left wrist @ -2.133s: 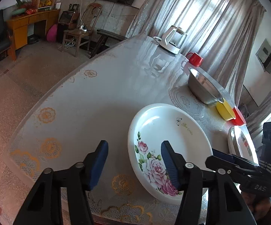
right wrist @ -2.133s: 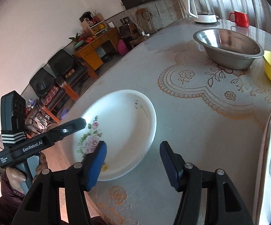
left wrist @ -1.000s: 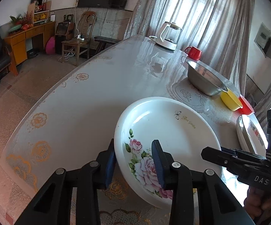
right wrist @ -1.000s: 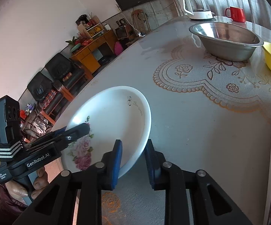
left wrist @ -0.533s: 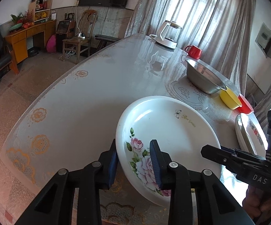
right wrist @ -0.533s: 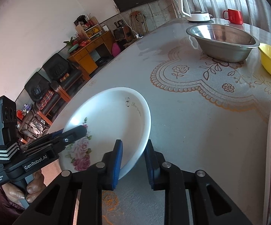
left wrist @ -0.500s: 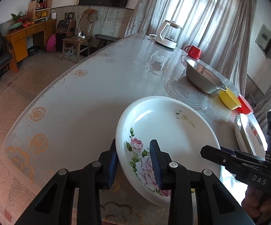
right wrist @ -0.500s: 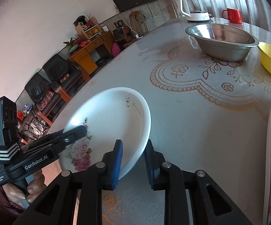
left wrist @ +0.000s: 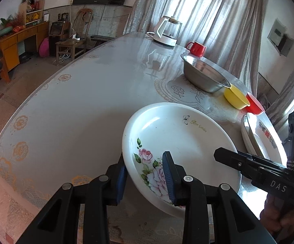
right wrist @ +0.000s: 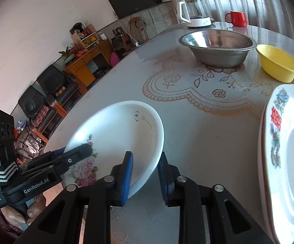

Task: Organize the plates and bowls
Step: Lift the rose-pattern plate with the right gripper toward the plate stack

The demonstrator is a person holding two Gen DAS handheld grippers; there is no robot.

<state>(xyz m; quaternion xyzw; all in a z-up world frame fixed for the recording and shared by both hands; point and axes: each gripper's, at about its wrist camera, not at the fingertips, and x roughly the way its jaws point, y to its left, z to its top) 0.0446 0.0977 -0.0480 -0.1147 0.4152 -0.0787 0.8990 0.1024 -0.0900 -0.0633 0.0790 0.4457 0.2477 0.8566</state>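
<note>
A white plate with pink roses (left wrist: 179,134) is held off the table by both grippers. My left gripper (left wrist: 144,172) is shut on its near-left rim. My right gripper (right wrist: 147,172) is shut on the opposite rim; the plate shows in the right wrist view (right wrist: 116,136) too, with the left gripper (right wrist: 73,158) at its far edge. A stack of white plates with a red and blue print (right wrist: 285,152) lies on the table to the right, also in the left wrist view (left wrist: 260,140).
A steel bowl (left wrist: 203,75), a yellow bowl (left wrist: 236,97) and a red bowl (left wrist: 254,103) stand in a row at the far right. A red mug (left wrist: 195,48) and a kettle (left wrist: 167,32) stand behind them. The table edge (left wrist: 35,93) curves on the left.
Both grippers closed on the rose plate's rims and lifted it slightly. It has since moved a little rightward, closer to the plate stack.
</note>
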